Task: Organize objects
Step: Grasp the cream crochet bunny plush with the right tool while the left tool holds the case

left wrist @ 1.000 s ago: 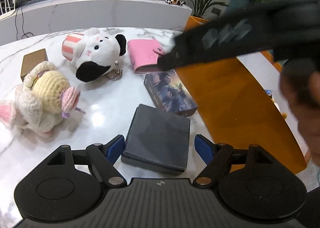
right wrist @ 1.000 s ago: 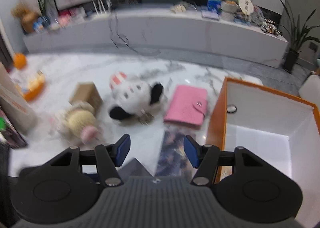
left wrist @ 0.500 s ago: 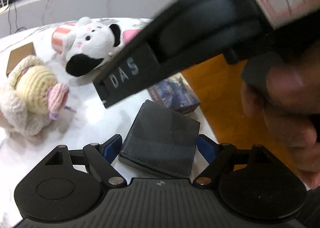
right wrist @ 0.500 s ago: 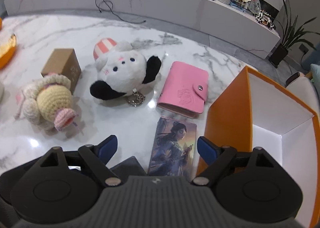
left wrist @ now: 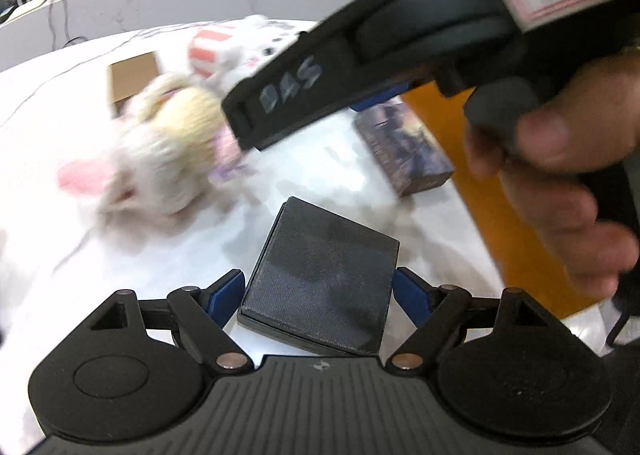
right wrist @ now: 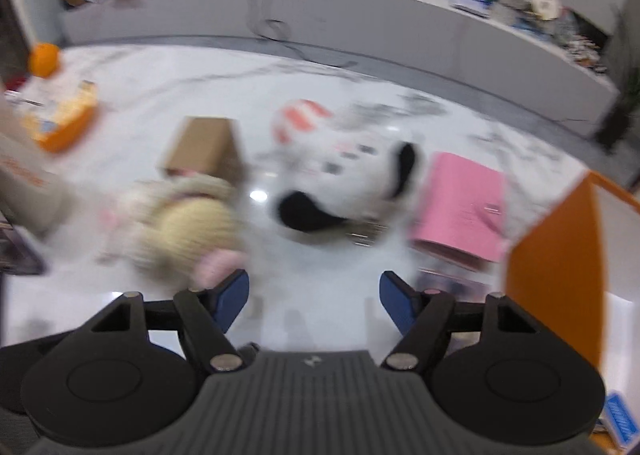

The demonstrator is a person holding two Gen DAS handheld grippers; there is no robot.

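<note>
Left gripper (left wrist: 318,291): black ribbed body — blue pads, brass-coloured pivot screws.
Right gripper (right wrist: 314,293): same build; "DAS" handwritten on side.
Hand (left wrist: 560,183): bare skin.

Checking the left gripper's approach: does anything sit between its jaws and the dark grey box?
Nothing visible does. The dark grey box lies between the open left gripper fingers, none between; the right gripper crosses above, farther back.

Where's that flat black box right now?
In the left wrist view, the black box lies on the marble table between the open left fingers.
</note>
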